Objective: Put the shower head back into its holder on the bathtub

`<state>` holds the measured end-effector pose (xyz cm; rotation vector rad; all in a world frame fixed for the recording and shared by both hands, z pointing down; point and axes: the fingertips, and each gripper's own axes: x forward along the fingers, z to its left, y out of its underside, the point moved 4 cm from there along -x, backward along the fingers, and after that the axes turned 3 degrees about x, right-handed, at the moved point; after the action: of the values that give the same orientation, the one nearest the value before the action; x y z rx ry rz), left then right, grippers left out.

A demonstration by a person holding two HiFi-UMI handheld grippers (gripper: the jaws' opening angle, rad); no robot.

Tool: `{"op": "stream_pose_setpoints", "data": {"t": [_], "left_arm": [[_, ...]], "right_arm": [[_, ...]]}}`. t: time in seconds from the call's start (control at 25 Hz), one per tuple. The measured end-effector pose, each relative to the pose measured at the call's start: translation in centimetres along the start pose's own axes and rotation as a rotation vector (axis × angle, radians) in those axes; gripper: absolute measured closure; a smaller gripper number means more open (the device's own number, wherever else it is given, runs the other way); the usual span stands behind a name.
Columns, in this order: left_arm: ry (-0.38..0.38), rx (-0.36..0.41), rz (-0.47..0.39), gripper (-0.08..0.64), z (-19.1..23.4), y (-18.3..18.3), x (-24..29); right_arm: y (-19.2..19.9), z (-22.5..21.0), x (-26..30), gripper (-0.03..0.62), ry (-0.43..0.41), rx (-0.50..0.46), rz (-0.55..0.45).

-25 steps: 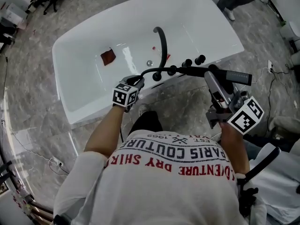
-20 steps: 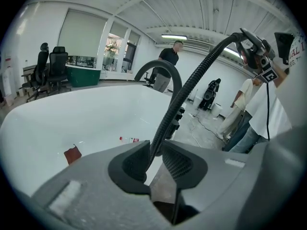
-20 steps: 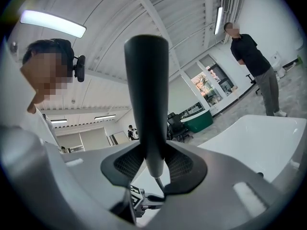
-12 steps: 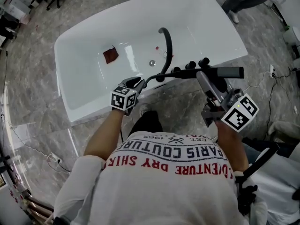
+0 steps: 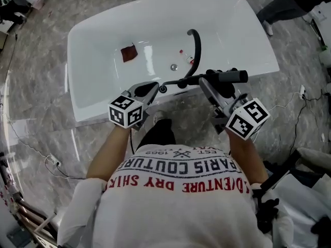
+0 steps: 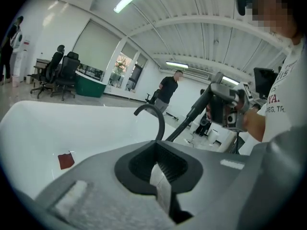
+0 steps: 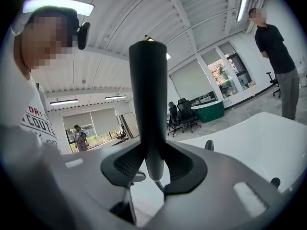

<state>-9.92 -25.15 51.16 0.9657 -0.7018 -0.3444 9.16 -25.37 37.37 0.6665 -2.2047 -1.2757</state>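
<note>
Plainly, shower head (image 7: 147, 95) looks cylindrical — matte black.

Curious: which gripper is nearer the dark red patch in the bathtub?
Left. The left gripper is at the near rim below the patch; the right gripper, holding the shower head, is farther right.
</note>
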Motion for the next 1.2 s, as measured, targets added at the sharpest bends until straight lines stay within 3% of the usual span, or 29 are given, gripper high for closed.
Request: {"op": "stream_pose_setpoints", "data": {"t": [0.4,0.88,1.2], "left_arm": [[0.016,0.021,-0.111,0.558,-2.6,-4.0,-4.4],[-0.014,0.007,-0.134,0.558,-2.9,-3.8,-6.5],[-0.037,-0.013,-0.139,0.558,-2.4,-3.1,-7.8]], "right_arm": [[4.7,-0.4,4.1,0.456,-0.017,-0.09,0.15],[10.1,-2.3,7.6,0.456,0.03,-0.17,0.291],[15.3,-2.8,11.2,0.456,-0.013,-0.209,0.402]]}}
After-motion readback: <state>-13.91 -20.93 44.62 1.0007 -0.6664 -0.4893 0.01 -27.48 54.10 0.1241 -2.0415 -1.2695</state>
